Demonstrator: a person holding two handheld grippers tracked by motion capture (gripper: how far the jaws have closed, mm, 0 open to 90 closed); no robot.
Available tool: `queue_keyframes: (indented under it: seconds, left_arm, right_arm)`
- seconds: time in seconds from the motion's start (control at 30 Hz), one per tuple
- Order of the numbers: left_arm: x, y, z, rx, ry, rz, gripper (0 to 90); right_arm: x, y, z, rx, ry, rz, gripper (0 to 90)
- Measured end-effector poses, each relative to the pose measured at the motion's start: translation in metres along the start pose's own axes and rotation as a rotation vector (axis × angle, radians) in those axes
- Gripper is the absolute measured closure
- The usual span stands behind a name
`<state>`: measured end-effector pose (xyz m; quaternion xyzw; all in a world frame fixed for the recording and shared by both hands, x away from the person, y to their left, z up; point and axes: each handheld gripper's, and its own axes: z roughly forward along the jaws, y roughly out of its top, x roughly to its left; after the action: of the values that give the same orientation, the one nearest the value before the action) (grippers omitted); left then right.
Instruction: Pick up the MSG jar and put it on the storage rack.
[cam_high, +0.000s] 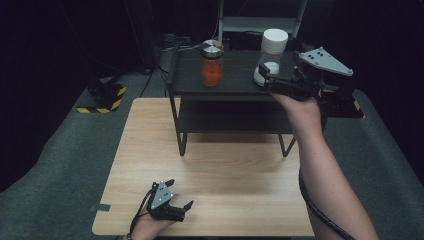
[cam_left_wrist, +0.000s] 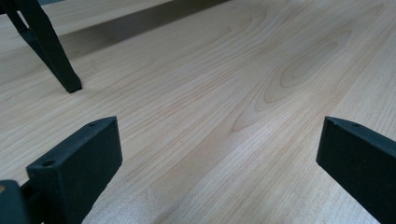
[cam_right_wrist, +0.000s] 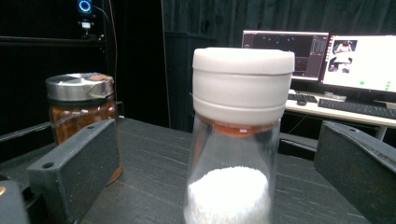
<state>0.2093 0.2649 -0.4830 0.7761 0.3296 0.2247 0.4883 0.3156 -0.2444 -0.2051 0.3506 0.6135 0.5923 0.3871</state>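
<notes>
Right claw (cam_high: 265, 80), jaws spread wide, brackets the white-capped jar (cam_right_wrist: 236, 140) of white powder on the dark shelf (cam_high: 235, 85) without gripping it. The orange-filled jar (cam_high: 211, 64) stands well apart on the same shelf. Left claw (cam_high: 175, 197), also wide and empty, rests low over the wooden worktop (cam_high: 225, 170). Risk (a judgement): the jar is tall and narrow, so an off-centre closure or a nudge from one jaw could tip it.

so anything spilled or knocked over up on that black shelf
Nothing stands out. The white-capped jar and the metal-lidded jar both stand upright on the black shelf, lids on, no spill visible.
</notes>
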Motion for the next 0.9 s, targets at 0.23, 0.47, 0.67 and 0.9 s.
queue_keyframes:
  seconds: [0.23,0.47,0.67,0.9]
  left_arm:
    - [0.0,0.0,0.0,-0.002,-0.001,0.001,0.5]
    - [0.0,0.0,0.0,-0.002,-0.003,0.003,0.5]
    - [0.0,-0.001,0.0,-0.004,-0.002,0.003,0.5]
    - [0.0,-0.001,0.0,-0.005,-0.004,0.001,0.5]
  right_arm:
    - [0.002,-0.015,-0.014,0.005,0.011,-0.017,0.0]
    - [0.004,-0.03,-0.026,0.006,0.027,-0.026,0.0]
    - [0.009,-0.043,-0.035,0.004,0.042,-0.048,0.0]
    - [0.015,-0.059,-0.046,0.005,0.051,-0.059,0.0]
